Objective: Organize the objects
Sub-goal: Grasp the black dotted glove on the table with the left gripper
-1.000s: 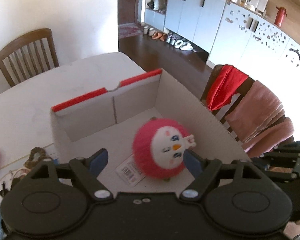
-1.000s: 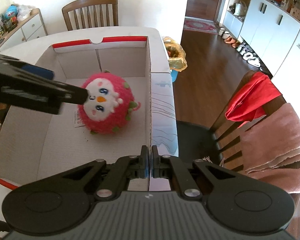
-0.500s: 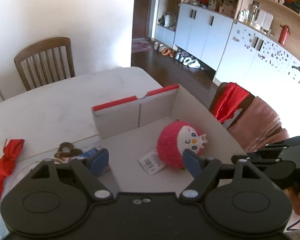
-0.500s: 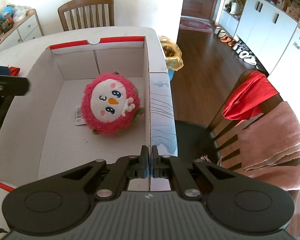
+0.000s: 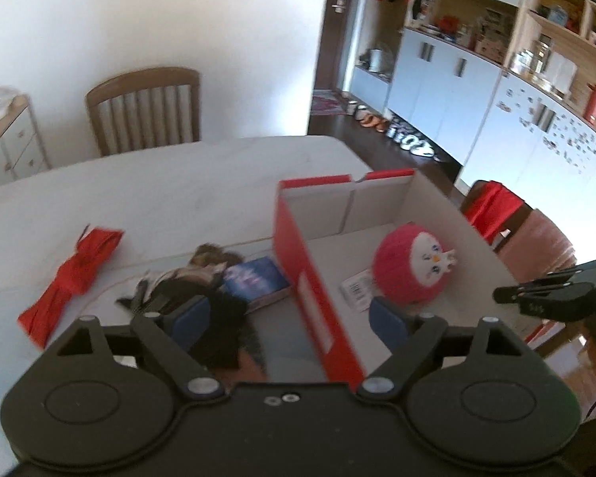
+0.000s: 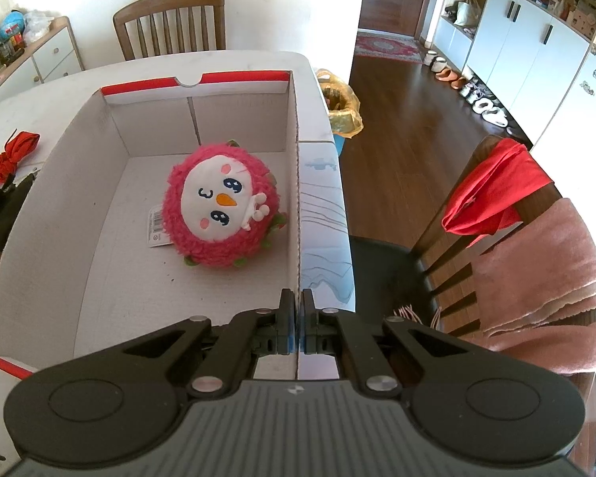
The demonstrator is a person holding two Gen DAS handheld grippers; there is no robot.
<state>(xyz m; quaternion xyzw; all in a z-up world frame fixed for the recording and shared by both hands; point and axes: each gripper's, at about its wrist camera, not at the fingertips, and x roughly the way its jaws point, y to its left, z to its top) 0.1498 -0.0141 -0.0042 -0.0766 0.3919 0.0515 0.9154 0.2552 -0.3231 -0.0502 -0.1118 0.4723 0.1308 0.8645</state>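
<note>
I have the left gripper (image 5: 288, 312) up above the table (image 5: 171, 194), its jaws spread wide and holding nothing; the box's (image 5: 381, 206) red left wall runs between its blue pads (image 5: 188, 316). The view from that wrist is a little blurred.

My right gripper (image 6: 297, 318) sits at the box's near right corner, its jaws pressed together on the thin right wall of the box (image 6: 71, 198). From the left wrist I see that same gripper (image 5: 536, 292) at the box's right side.

The box lies open on the table, near its right edge, white inside with red outer walls. The plush (image 6: 220, 208), a round pink toy with a white face and orange beak, lies on the box floor toward the far right corner, close to the right wall and clear of both grippers. Its paper tag (image 6: 157, 228) lies flat on the floor just beside it on the left.

Outside the box, against its left wall, lies a blue packet (image 5: 256, 278). Beside that is a dark heap (image 5: 186, 290) I cannot make out, with something brown (image 5: 214, 256) at its far side. A red bow (image 5: 73, 274) lies further left on the table, well apart from the box.

A chair (image 6: 171, 22) stands at the table's far edge, and another chair (image 6: 496, 222) draped with red and pink cloth stands off the right edge.
</note>
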